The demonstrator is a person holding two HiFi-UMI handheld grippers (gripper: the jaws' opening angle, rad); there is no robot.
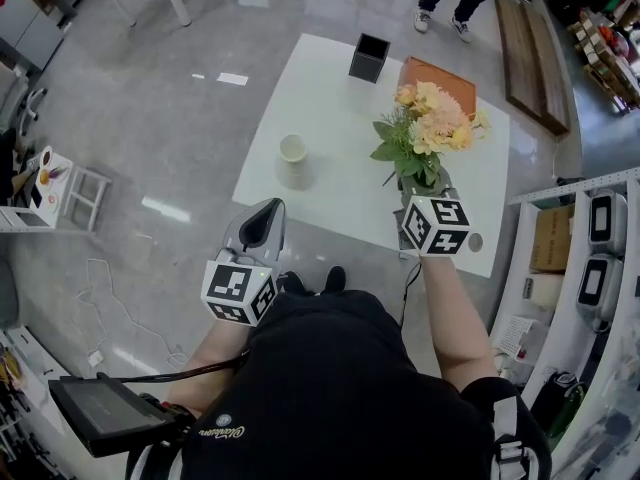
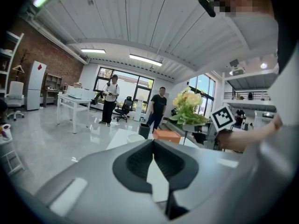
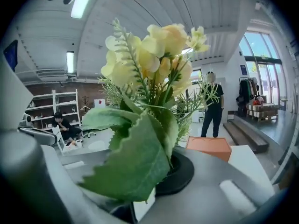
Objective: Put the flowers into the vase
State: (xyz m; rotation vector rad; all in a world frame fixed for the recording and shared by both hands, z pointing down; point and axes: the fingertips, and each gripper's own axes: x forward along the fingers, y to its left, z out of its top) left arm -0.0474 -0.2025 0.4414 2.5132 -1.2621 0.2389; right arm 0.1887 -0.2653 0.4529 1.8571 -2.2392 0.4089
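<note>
Right gripper view: leaves (image 3: 133, 164) mask right gripper (image 3: 149, 190) clamping flowers (image 3: 161, 45); left gripper (image 2: 153, 148) closed

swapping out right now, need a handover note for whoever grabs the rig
Left gripper: jaws together, nothing in them, held by the near edge of the table.
Right gripper: shut on the stems of the flowers, bunch upright over the table's right side.
Vase: upright on the table, left of the flowers, nothing in it.
Done: flowers are in the grip, off the table.
Left: carry them over the vase, lower the stems in, let go.
</note>
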